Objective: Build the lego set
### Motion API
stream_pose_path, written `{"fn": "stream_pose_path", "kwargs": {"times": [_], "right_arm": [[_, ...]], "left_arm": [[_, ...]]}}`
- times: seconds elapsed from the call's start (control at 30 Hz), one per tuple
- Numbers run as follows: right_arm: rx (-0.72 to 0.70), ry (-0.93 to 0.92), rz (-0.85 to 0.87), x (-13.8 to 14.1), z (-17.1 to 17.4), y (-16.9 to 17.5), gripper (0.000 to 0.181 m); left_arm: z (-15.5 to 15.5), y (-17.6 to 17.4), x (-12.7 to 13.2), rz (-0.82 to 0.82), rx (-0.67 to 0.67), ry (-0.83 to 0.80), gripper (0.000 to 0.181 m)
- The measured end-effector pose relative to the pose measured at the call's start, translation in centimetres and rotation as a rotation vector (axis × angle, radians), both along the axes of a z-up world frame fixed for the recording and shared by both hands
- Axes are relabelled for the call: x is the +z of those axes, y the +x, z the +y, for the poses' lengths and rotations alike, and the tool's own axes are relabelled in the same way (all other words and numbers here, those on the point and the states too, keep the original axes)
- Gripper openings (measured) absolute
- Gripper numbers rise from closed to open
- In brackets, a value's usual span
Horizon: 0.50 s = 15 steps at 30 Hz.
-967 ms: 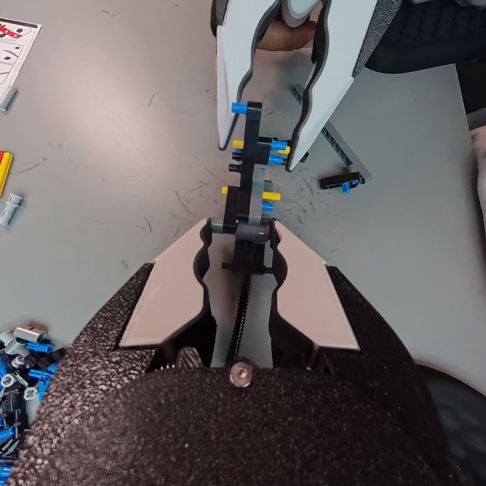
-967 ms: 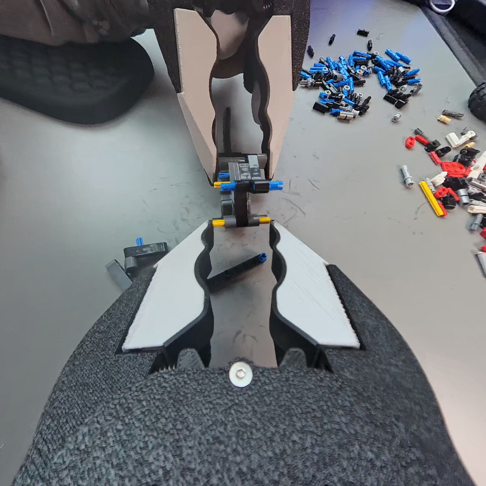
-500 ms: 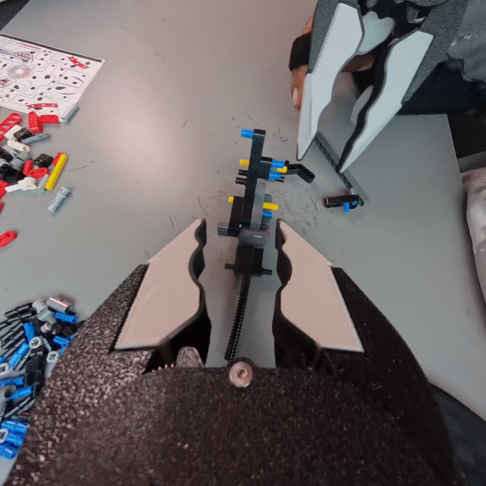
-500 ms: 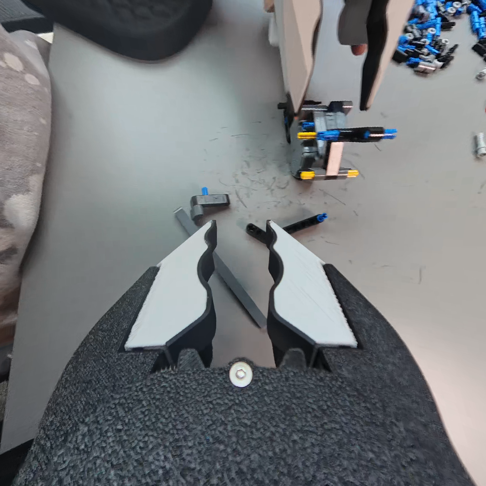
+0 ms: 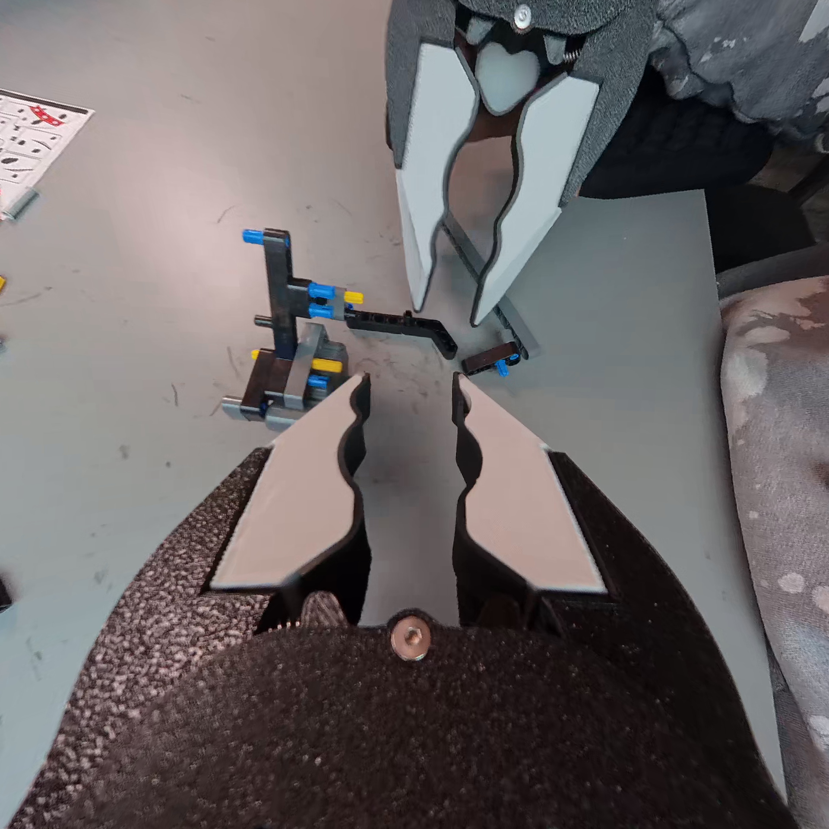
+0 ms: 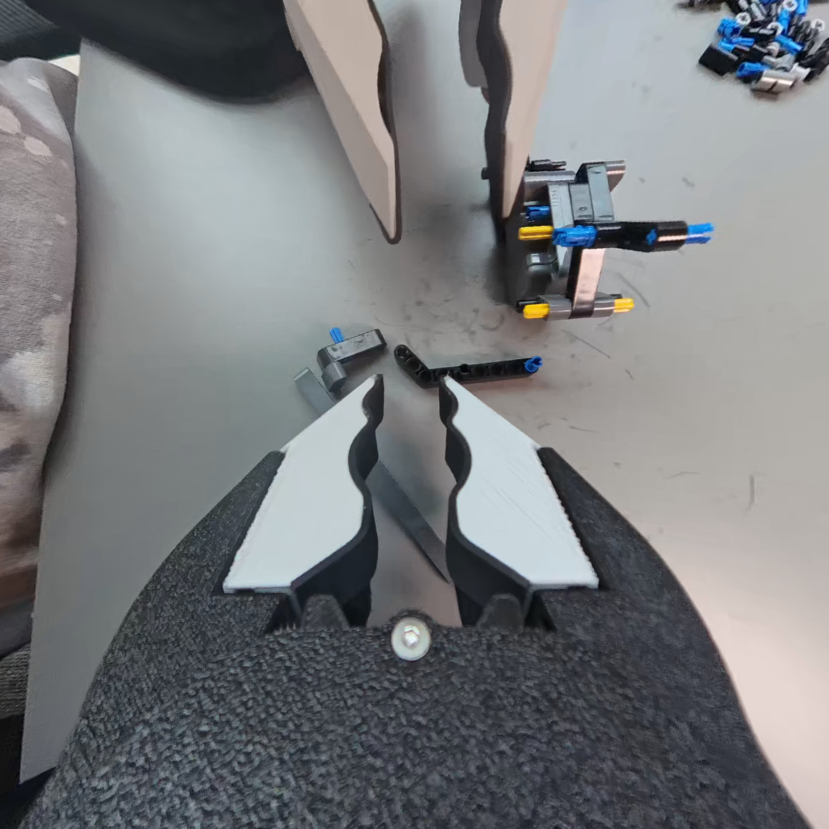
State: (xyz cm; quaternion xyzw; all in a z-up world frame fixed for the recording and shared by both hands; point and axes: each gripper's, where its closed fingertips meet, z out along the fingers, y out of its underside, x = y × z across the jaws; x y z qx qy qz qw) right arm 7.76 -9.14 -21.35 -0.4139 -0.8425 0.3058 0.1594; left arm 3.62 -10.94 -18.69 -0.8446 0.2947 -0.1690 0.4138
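The part-built lego assembly (image 5: pixel 287 341), black and grey with blue and yellow pins, stands free on the grey table; it also shows in the right wrist view (image 6: pixel 578 242). My left gripper (image 5: pixel 409 381) is open and empty, its left fingertip just right of the assembly. My right gripper (image 6: pixel 410 381) is open and empty, low over the table. Just beyond its tips lie a bent black beam (image 6: pixel 471 370) and a short black beam with a blue pin (image 6: pixel 354 347). A long grey beam (image 6: pixel 403 507) lies under and between its fingers. The two grippers face each other.
A pile of blue, black and grey pins (image 6: pixel 771 49) lies far right in the right wrist view. An instruction sheet (image 5: pixel 31 139) lies at the far left. The table edge (image 5: pixel 713 314) is close, with patterned fabric (image 5: pixel 776 448) beyond it.
My left gripper opened, let go of the assembly and shifted right; the assembly now stands on the table. My right gripper drew away from the assembly to the loose beams.
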Motion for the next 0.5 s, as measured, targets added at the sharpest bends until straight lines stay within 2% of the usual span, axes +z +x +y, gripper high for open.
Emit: {"fn": "stream_pose_path", "kwargs": {"times": [0.03, 0.17, 0.23, 0.33, 0.4, 0.5], "right_arm": [[-0.007, 0.023, 0.013, 0.2, 0.4, -0.1, 0.028], [0.007, 0.05, 0.091, 1.3, 2.3, -0.9, 0.04], [0.037, 0.055, 0.105, 0.9, 3.2, -1.7, 0.051], [0.101, -0.064, 0.029, -0.2, 2.7, -2.3, 0.066], [0.113, -0.099, 0.001, -0.7, 2.5, -2.7, 0.064], [0.12, -0.083, -0.03, -0.6, 2.0, -2.2, 0.051]], "left_arm": [[-0.2, 0.5, -0.3, -0.001, -0.013, -0.016, 0.035], [-0.5, 2.3, -1.4, 0.008, -0.043, -0.071, 0.03], [0.0, 3.1, -1.6, -0.003, -0.031, -0.101, 0.029], [0.8, 4.0, -2.0, -0.032, -0.013, -0.15, 0.029], [1.0, 4.2, -2.3, -0.024, -0.001, -0.165, 0.029], [1.1, 3.9, -3.2, 0.024, 0.016, -0.174, 0.026]]}}
